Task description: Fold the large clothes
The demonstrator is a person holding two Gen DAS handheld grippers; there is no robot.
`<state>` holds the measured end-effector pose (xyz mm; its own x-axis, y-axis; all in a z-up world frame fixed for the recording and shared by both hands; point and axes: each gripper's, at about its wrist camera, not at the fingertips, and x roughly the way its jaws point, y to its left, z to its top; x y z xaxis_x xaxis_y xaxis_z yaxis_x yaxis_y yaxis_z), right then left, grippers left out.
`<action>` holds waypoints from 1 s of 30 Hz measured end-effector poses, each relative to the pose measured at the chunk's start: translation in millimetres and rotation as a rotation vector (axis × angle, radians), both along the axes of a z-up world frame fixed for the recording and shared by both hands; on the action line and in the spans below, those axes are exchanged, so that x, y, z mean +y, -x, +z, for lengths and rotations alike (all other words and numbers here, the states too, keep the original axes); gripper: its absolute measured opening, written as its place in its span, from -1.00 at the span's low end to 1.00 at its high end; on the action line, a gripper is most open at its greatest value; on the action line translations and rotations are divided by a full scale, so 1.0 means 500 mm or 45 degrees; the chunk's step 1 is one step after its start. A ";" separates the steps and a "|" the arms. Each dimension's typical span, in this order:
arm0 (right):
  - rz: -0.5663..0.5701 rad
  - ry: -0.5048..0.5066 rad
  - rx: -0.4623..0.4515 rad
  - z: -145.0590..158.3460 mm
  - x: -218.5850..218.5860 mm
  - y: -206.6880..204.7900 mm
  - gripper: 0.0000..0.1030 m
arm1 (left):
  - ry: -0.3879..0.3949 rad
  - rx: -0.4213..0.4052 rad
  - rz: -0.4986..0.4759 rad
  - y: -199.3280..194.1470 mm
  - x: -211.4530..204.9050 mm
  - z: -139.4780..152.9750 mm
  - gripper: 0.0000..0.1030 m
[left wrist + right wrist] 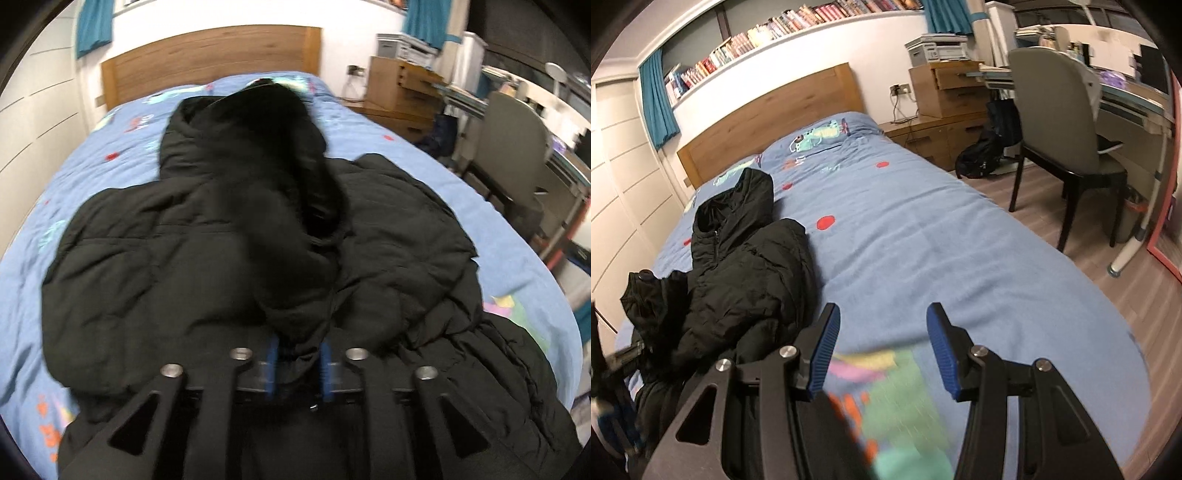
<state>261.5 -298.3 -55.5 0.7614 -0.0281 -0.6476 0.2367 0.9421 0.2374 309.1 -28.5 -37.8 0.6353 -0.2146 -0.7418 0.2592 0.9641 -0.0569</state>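
Note:
A black puffer jacket (140, 266) lies spread on the blue bedspread (399, 155), its hood (229, 133) toward the headboard. One sleeve (291, 280) is laid across the jacket's middle. Its cuff sits between the blue pads (272, 363) of my left gripper (299, 363), whose jaws stand slightly apart around it. In the right wrist view the jacket (738, 288) is bunched at the left of the bed. My right gripper (882, 350) hovers open over bare bedspread (923, 240) to the right of the jacket, with nothing between its fingers.
A wooden headboard (775, 107) and white wardrobe doors (624, 166) bound the bed at the back and left. To the right stand a bedside drawer unit (945, 96), a black bag (982, 151), a grey chair (1056, 122) and a desk (1134, 107) on wooden floor.

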 end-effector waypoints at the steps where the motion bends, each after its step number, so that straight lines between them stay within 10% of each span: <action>1: 0.007 -0.002 0.004 -0.001 0.009 -0.016 -0.08 | 0.022 0.008 -0.030 0.000 -0.007 -0.001 -0.19; 9: 0.192 -0.028 0.093 0.074 0.140 -0.128 -0.08 | 0.114 0.088 -0.118 0.018 0.033 0.103 0.00; 16: 0.388 -0.049 0.116 0.166 0.275 -0.172 -0.08 | -0.003 0.093 0.104 0.001 0.183 0.188 0.09; 30: 0.747 0.056 0.257 0.081 0.576 -0.269 -0.08 | 0.006 0.201 0.303 -0.155 0.390 0.065 0.10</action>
<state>396.1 -10.2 -15.0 0.5207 0.3283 -0.7881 -0.2875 0.9366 0.2002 386.7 166.7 -5.4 0.5451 -0.0770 -0.8349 0.0134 0.9965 -0.0831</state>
